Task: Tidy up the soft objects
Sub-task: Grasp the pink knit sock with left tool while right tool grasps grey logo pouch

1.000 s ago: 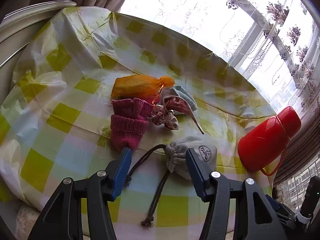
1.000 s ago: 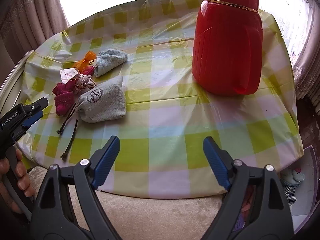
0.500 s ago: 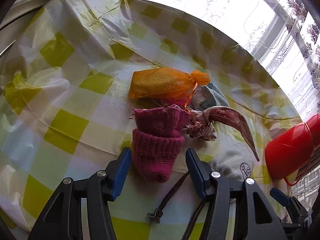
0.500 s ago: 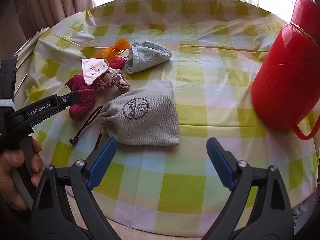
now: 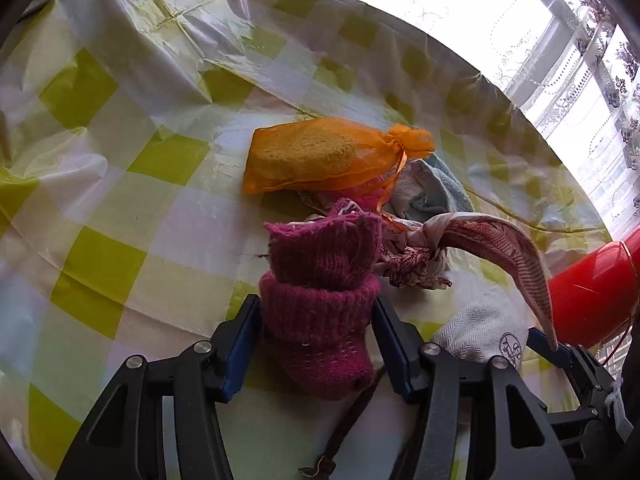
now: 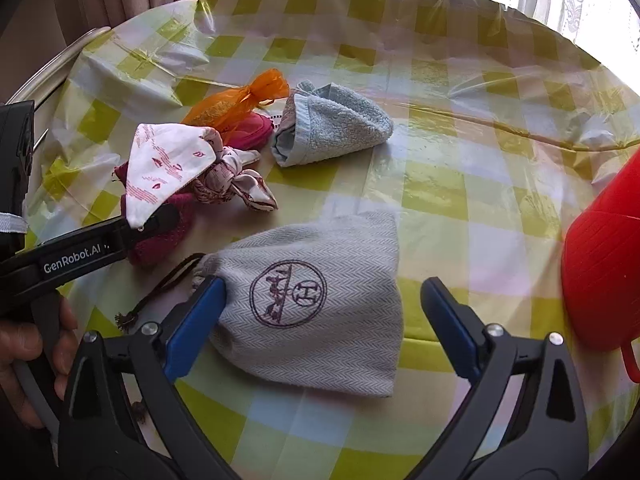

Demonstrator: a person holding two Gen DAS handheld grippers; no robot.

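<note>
A magenta knitted sock (image 5: 320, 300) lies on the checked tablecloth (image 5: 120, 160). My left gripper (image 5: 316, 336) is open with the sock between its blue pads, which sit at its sides. Behind it lie an orange mesh pouch (image 5: 316, 156), a light blue towel (image 5: 436, 192) and a knotted patterned cloth (image 5: 472, 248). A grey drawstring bag (image 6: 316, 304) lies between the open fingers of my right gripper (image 6: 324, 320). The right wrist view also shows the towel (image 6: 336, 124), patterned cloth (image 6: 176, 168), orange pouch (image 6: 240, 100) and sock (image 6: 160, 240).
A red plastic thermos jug (image 6: 604, 260) lies at the right side of the round table; it also shows in the left wrist view (image 5: 592, 288). The left gripper's body (image 6: 72, 256) and the hand holding it are at the left. Curtains and a bright window stand behind.
My left gripper has moved forward and left from the grey bag to straddle the magenta sock. My right gripper has moved forward and left until the grey bag lies between its fingers.
</note>
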